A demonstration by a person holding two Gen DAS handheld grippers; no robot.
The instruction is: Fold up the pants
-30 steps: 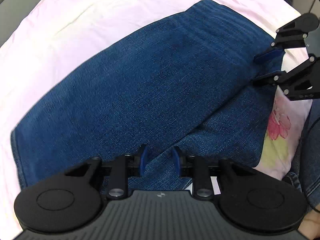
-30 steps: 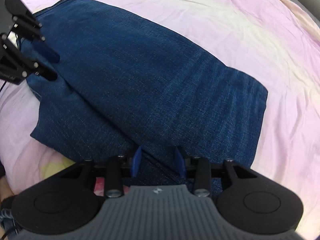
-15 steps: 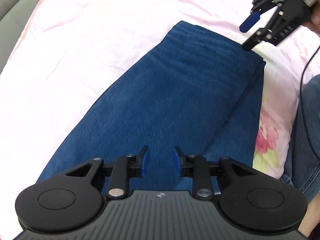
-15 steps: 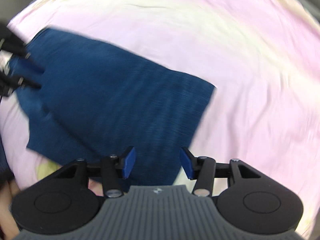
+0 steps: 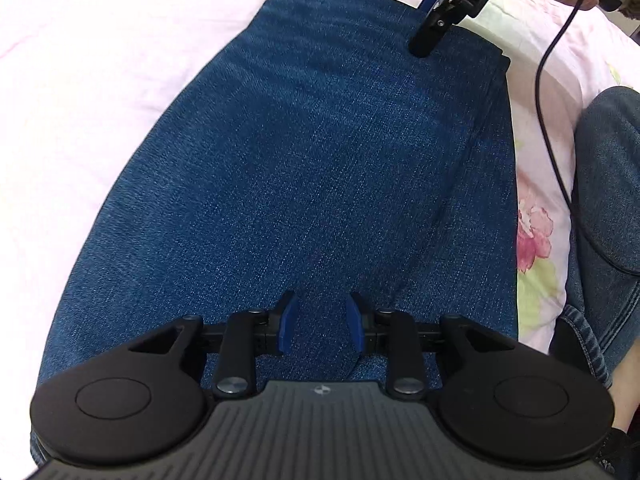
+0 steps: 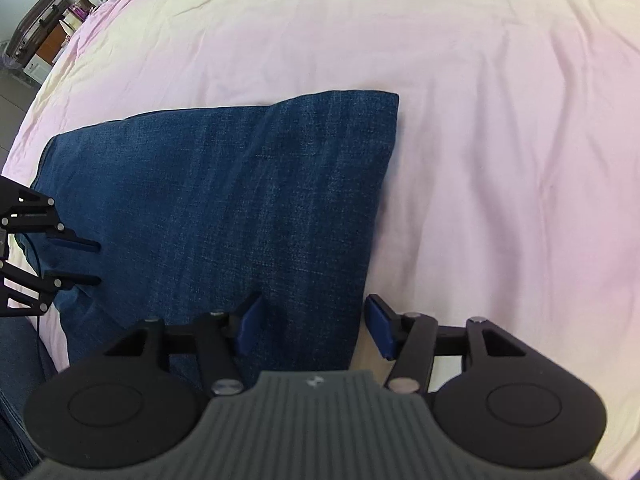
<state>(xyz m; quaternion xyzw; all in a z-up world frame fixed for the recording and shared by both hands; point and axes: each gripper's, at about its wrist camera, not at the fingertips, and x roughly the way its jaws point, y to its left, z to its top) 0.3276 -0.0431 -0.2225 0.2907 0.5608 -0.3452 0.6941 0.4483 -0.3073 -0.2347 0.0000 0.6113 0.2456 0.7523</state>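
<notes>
Both grippers lifted off folded pants (image 5: 304, 152); right gripper (image 6: 312, 328) opening.

Pink-sheeted bed (image 6: 480, 120), distant shelves (image 6: 44, 44)

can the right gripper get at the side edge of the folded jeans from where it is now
Probably yes. The right gripper hangs above the folded jeans with that side edge running between its opening jaws, nothing clamped. Only bare pink bedsheet lies beside the edge, and the left gripper is over the opposite end.
</notes>
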